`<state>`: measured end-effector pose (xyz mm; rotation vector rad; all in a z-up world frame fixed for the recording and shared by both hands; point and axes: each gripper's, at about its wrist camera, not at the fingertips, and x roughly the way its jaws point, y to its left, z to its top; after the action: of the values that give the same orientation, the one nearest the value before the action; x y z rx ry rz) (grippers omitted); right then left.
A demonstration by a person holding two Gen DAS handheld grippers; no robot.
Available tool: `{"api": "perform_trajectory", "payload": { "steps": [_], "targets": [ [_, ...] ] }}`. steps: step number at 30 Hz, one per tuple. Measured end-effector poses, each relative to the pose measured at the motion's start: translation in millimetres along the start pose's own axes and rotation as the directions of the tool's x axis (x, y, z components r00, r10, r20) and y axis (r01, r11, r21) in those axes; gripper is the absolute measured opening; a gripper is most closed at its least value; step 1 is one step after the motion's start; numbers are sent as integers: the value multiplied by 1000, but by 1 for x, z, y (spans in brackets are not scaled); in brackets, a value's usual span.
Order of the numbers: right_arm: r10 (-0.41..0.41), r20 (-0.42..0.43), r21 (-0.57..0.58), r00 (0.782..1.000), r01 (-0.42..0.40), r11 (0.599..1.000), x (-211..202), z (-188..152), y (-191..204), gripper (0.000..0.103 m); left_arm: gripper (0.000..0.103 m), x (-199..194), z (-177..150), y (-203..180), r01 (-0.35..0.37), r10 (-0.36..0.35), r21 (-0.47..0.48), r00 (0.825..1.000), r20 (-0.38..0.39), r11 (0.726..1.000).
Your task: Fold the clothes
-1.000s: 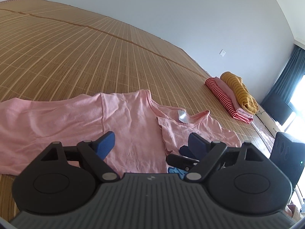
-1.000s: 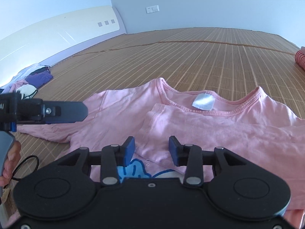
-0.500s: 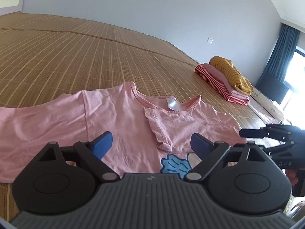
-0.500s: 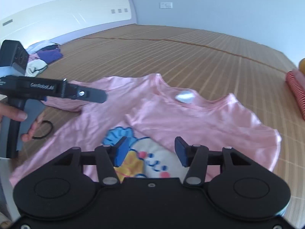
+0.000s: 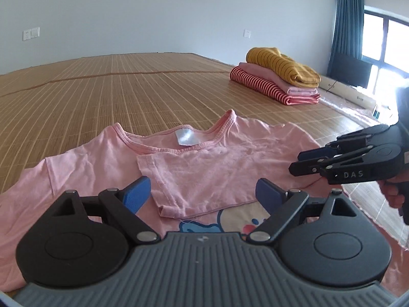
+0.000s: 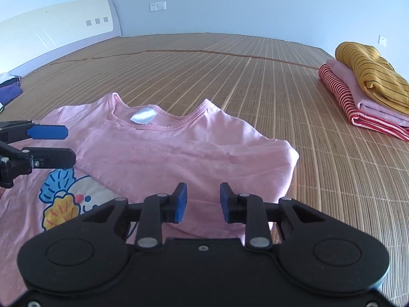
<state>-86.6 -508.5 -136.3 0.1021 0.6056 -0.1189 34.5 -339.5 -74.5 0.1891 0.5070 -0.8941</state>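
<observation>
A pink T-shirt [image 5: 212, 163] [image 6: 179, 153] with a cartoon print lies face up on the bamboo mat [image 5: 127, 97], one sleeve folded across its chest. My left gripper [image 5: 202, 195] hovers open over the shirt's lower middle with nothing between its blue pads; in the right wrist view the left gripper [image 6: 71, 144] enters from the left edge. Over the shirt's right side, my right gripper [image 6: 203, 202] has its jaws closing with a gap left and no cloth between them. The left wrist view shows the right gripper [image 5: 295, 163] side-on at the right, held by a hand.
A stack of folded clothes [image 5: 278, 81] [image 6: 370, 87], striped red, pink and mustard, sits at the mat's far right. A headboard [image 6: 51, 30] and loose clothes [image 6: 10, 92] are at the left. A curtain [image 5: 345, 25] and a window stand beyond the mat's right edge.
Both views have swung right and the left gripper has rolled level. The right gripper moved from the shirt's middle to its right side; its jaws widened, then narrowed.
</observation>
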Motion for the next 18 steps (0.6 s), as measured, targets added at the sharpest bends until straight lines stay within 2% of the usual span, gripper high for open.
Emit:
{"api": "perform_trajectory", "payload": {
  "steps": [2, 4, 9, 11, 15, 18],
  "targets": [
    [5, -11, -28, 1000, -5, 1000, 0, -1, 5, 35, 92, 10, -5, 2, -79, 81, 30, 994, -72, 996],
    [5, -20, -50, 1000, -6, 999, 0, -2, 9, 37, 93, 12, -8, 8, -129, 130, 21, 989, -73, 991],
    [-6, -44, -59, 999, 3, 998, 2, -5, 10, 43, 93, 5, -8, 30, -207, 202, -39, 974, -106, 978],
    [-5, -46, -58, 999, 2, 998, 3, -5, 9, 43, 93, -2, -8, 37, -207, 199, -78, 974, -105, 975],
    [-17, -41, -71, 999, 14, 997, 3, -6, 13, 44, 94, -9, 0, 41, -161, 155, -177, 987, -49, 971],
    [-29, -38, -88, 999, 26, 996, 3, -7, 16, 46, 94, 5, 1, 36, -265, 254, -115, 962, -102, 957]
  ]
}}
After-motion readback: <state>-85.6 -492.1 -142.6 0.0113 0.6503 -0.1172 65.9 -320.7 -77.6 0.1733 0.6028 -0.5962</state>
